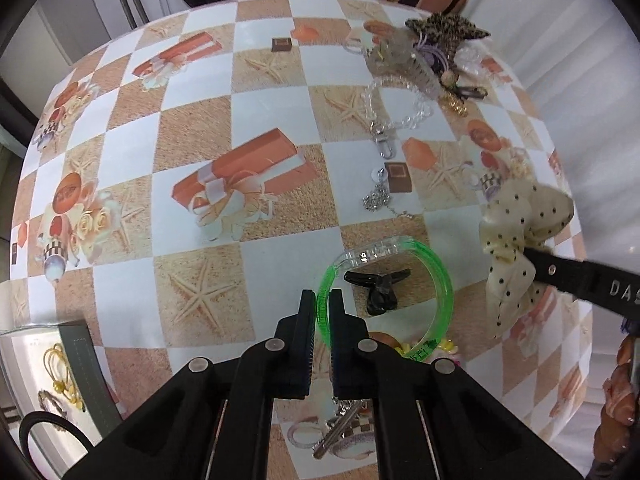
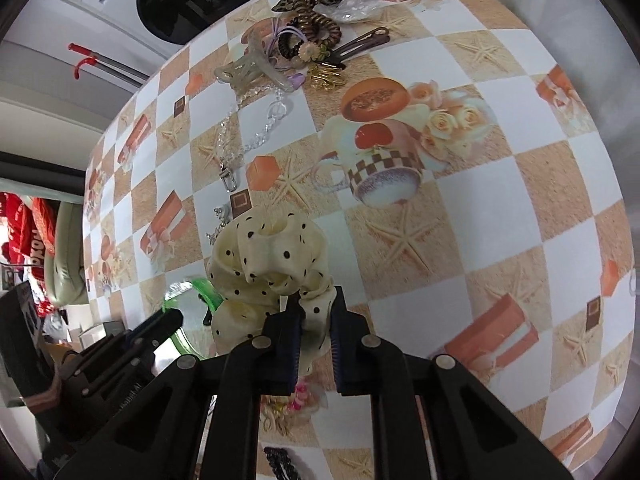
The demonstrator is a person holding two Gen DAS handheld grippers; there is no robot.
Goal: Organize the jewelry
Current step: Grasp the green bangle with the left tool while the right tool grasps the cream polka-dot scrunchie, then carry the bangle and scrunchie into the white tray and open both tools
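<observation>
My left gripper [image 1: 325, 300] is shut on the rim of a green translucent bangle [image 1: 440, 300], held just above the patterned table [image 1: 200, 120]. A black hair claw [image 1: 380, 288] lies inside the bangle's ring. My right gripper [image 2: 314, 304] is shut on a cream polka-dot scrunchie [image 2: 272, 256], lifted over the table; the scrunchie also shows in the left wrist view [image 1: 516, 232]. The left gripper [image 2: 160, 320] and bangle [image 2: 180, 296] show at the lower left of the right wrist view.
A clear bead chain [image 1: 400, 112], a silver chain [image 1: 378, 196] and a heap of hair ties and clips [image 2: 312, 40] lie further back. A box [image 1: 44, 384] with hair ties sits at the lower left. Small pieces lie under both grippers.
</observation>
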